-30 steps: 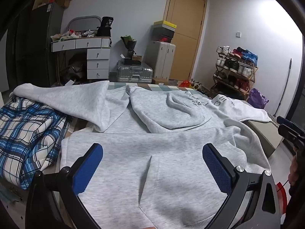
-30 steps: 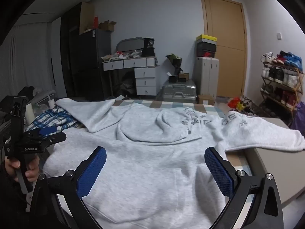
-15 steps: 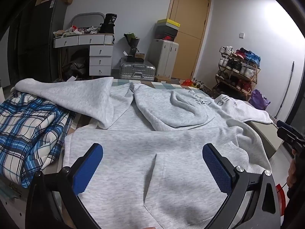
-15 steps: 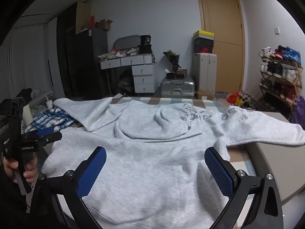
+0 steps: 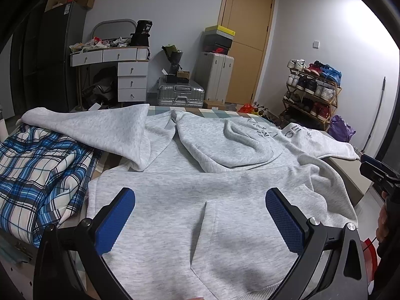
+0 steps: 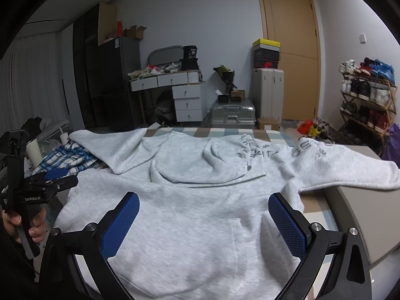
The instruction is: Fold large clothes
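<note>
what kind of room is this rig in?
Most likely a lived-in bedroom: a grey hoodie spread on a bed, a white drawer desk and a loaded wooden shoe rack by the door.

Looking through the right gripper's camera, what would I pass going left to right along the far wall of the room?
Black fridge → white desk with drawers → silver suitcase lying flat → upright pale suitcase → wooden door → shoe rack.
</note>
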Demonstrator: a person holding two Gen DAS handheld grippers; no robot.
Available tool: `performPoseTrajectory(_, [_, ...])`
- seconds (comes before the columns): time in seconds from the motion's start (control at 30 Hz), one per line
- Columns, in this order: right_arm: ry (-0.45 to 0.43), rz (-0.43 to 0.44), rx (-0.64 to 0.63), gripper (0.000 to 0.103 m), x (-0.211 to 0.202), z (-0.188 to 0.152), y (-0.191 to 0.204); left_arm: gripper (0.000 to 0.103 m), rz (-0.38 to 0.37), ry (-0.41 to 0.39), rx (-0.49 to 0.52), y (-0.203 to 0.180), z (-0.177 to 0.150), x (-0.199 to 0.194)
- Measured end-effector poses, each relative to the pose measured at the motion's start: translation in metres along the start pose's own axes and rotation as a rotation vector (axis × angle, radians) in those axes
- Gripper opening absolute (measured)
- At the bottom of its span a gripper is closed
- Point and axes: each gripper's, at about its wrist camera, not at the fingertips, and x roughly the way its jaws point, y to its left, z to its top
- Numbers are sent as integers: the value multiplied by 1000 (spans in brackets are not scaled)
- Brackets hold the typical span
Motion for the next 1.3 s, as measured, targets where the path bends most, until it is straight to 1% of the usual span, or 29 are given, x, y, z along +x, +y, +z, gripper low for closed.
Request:
performPoseTrajectory(0.47, [-23, -9, -16, 103, -15, 10, 8, 102, -8, -46, 27, -7, 9, -18])
performPoseTrajectory(0.57, [-13, -6, -16, 103, -16, 11, 9, 102, -7, -54, 34, -9, 9, -21])
performPoseTrajectory(0.87, [-32, -33, -9, 103, -30, 9, 10, 102, -17, -72, 66, -21, 10, -27])
performPoseTrajectory(1.2, [-10, -28, -2, 103, -23, 7, 10, 102, -21, -61, 73, -22, 8, -22])
performPoseTrajectory(1.3, [3, -39, -12, 103, -20, 8, 11, 102, -25, -50, 62, -20, 6, -19])
